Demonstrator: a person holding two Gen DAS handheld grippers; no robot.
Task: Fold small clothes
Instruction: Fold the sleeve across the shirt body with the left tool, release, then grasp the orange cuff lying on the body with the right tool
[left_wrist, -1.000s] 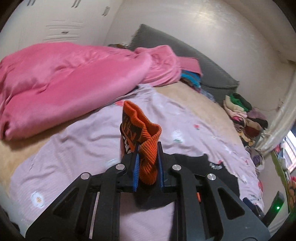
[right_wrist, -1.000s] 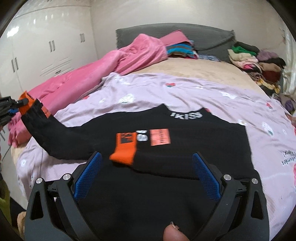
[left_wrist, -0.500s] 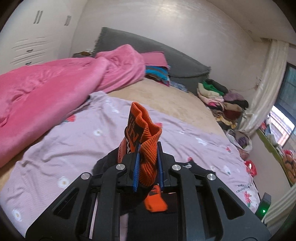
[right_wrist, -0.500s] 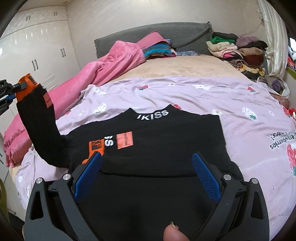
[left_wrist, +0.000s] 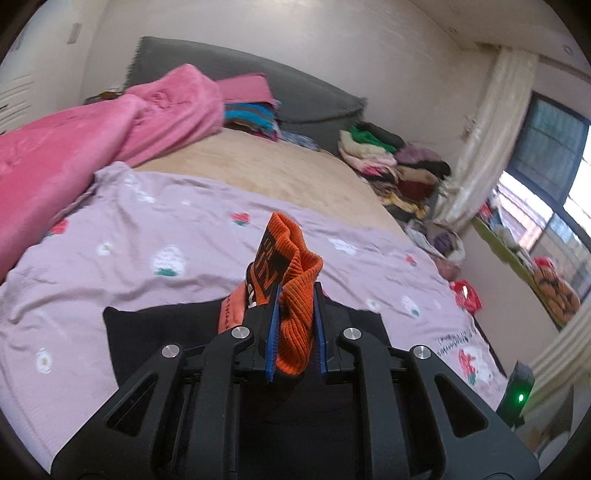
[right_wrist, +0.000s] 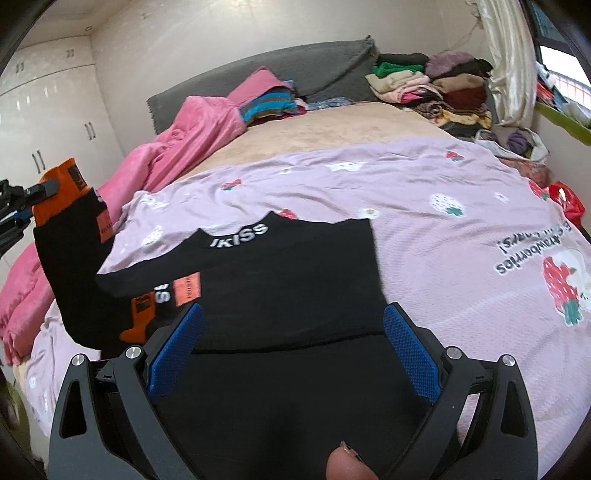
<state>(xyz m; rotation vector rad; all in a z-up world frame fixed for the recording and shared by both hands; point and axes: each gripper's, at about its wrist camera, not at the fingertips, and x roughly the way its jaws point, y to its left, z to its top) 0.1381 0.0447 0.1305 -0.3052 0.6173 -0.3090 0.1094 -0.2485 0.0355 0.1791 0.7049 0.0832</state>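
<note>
A black sweater (right_wrist: 288, 273) with white collar lettering lies on the lilac strawberry sheet (right_wrist: 424, 184). Its right sleeve is folded across the chest, orange cuff (right_wrist: 142, 314) at the left. My left gripper (left_wrist: 294, 332) is shut on the orange ribbed cuff (left_wrist: 295, 295) of the other sleeve and holds it lifted. From the right wrist view that raised sleeve (right_wrist: 74, 266) stands up at the far left, the left gripper (right_wrist: 35, 194) pinching its top. My right gripper (right_wrist: 291, 347) hovers open over the sweater's lower body, nothing between its blue pads (right_wrist: 410, 354).
A pink blanket (left_wrist: 92, 140) is heaped along the left side of the bed. Folded clothes (right_wrist: 432, 88) are stacked by the grey headboard (right_wrist: 295, 74) and curtain. White wardrobes (right_wrist: 44, 122) stand at left. A fingertip (right_wrist: 345, 461) shows at the right gripper's base.
The left gripper carried the lifted sleeve cuff sideways toward the sweater's body. The right gripper slid to the right over the sweater, staying open.
</note>
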